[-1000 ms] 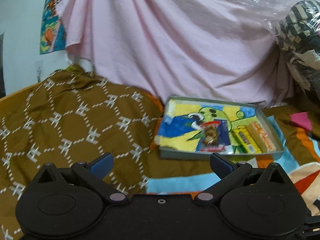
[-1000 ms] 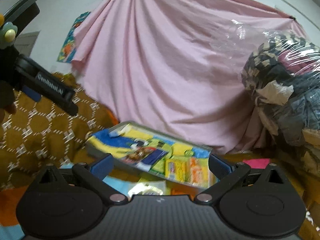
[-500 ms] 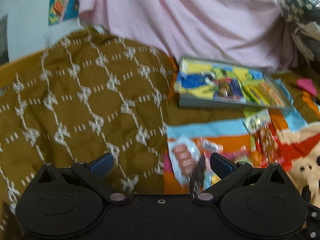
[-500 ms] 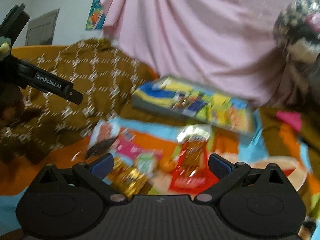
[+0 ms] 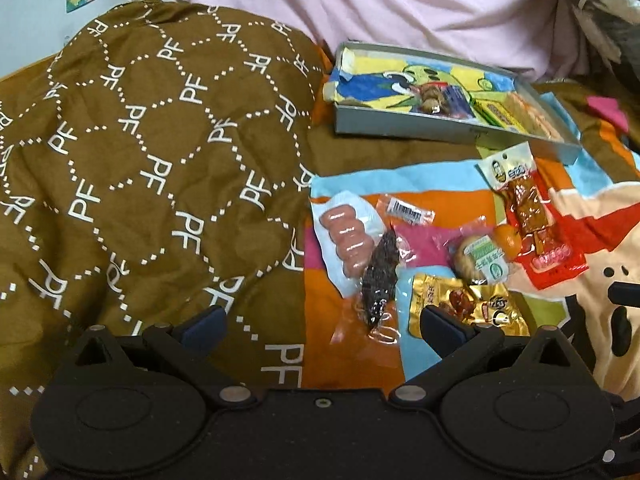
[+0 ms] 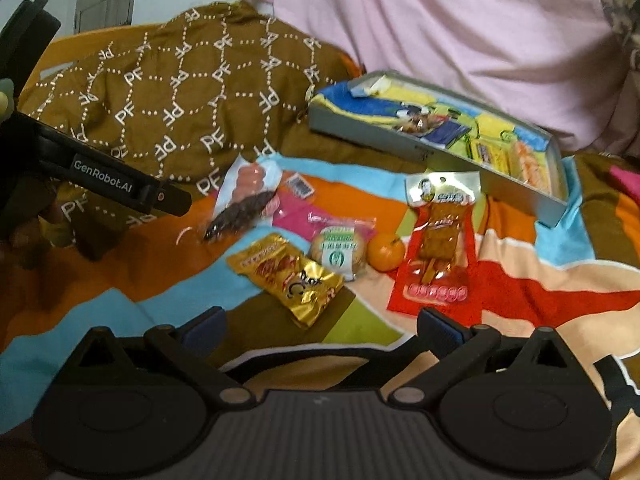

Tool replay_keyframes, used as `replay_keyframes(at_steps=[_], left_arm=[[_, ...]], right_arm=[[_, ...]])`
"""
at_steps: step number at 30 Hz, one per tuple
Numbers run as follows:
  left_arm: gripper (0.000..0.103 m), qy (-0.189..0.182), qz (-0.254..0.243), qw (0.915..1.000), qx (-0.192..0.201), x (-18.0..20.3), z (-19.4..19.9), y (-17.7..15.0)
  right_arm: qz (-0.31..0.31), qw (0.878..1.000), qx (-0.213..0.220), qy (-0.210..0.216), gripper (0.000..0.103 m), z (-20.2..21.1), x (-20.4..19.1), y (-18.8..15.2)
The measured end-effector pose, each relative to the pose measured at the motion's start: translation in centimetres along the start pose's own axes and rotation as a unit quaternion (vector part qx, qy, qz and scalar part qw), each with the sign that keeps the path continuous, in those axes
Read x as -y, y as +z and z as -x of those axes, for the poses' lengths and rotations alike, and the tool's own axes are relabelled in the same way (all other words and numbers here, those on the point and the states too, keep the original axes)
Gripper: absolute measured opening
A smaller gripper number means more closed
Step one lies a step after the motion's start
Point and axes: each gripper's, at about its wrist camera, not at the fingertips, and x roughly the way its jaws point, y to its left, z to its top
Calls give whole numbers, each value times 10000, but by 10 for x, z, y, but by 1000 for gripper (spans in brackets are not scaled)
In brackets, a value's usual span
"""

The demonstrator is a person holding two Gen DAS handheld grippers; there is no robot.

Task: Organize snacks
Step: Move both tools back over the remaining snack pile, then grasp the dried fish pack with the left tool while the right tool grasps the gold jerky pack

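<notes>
The room light was soft and even, with only faint shadows; both views bowed strongly at the rims, corners blacked out; the gold packet [image 6: 289,276] glinted with glare; the right view was slightly smeared, its far edges soft.

Bed under colourful sheet [image 6: 520,280]; brown quilt [image 5: 140,140] left, grey tray [image 5: 400,128] far, snack packets [image 6: 288,276] near.

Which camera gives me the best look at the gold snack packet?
Right wrist: the gold packet lies whole and unobstructed ahead of the open right gripper. On left wrist, the left gripper's finger hides the packet's near edge.
</notes>
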Motion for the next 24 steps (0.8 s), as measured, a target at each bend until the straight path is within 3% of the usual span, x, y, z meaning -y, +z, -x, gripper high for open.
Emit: replay_keyframes(at_steps=[7, 14, 24], left_arm=[[102, 115, -7, 9996, -273, 5, -18, 1], [102, 168, -20, 9989, -445, 7, -32, 4], [102, 164, -746, 9968, -239, 18, -41, 15]], right_arm=[[40, 9995, -290, 97, 103, -12, 3, -1], [534, 9977, -316, 263, 103, -23, 1, 3], [1013, 9906, 62, 915, 103, -49, 17, 13]])
